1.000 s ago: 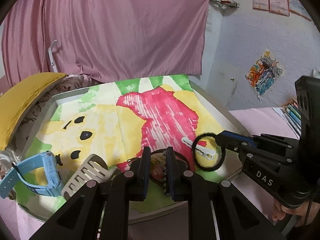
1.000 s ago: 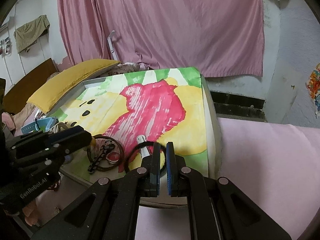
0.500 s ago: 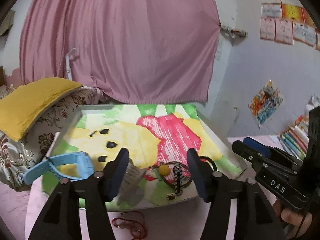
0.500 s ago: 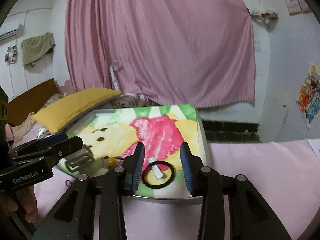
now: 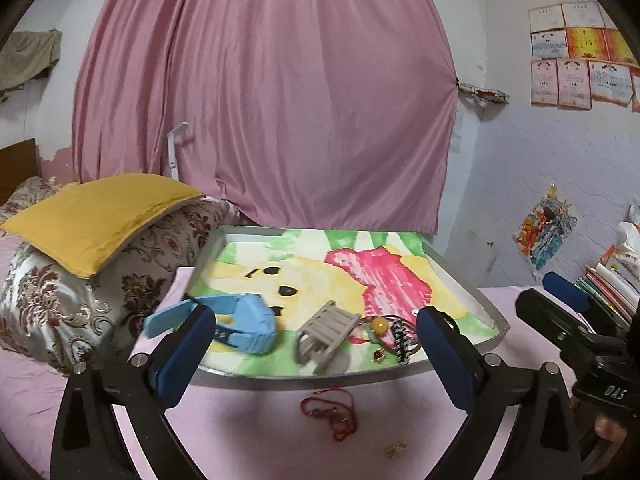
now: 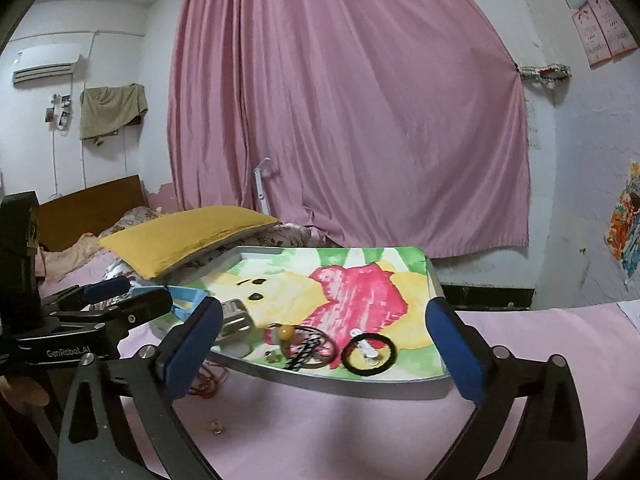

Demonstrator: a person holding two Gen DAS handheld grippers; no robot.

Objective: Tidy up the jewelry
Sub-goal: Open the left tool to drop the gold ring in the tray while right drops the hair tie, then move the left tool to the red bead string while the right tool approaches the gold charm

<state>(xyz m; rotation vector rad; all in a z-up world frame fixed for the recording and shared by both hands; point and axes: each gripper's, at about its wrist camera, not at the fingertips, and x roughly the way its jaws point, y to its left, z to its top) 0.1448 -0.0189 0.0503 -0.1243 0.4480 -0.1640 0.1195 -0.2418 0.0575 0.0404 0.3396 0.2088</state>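
- My left gripper (image 5: 316, 356) and right gripper (image 6: 324, 350): jaws just opened wide, holding nothing.
- Done: blue watch (image 5: 240, 326), black hair tie (image 6: 370, 354) inside painted metal tray (image 5: 304, 378).
- Left: red cord necklace (image 5: 332, 412) lying on the pink bed sheet (image 5: 260, 432).

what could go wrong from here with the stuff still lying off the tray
1. The red string bracelet lies loose on the pink sheet just in front of the tray; thin and limp, it could slip from the left tool, whose jaws have just been opening and hold nothing.
2. The small gold piece beside it is tiny and easily lost in the sheet.
3. The items crowd the tray's near edge, so a low approach might knock the hair clip.
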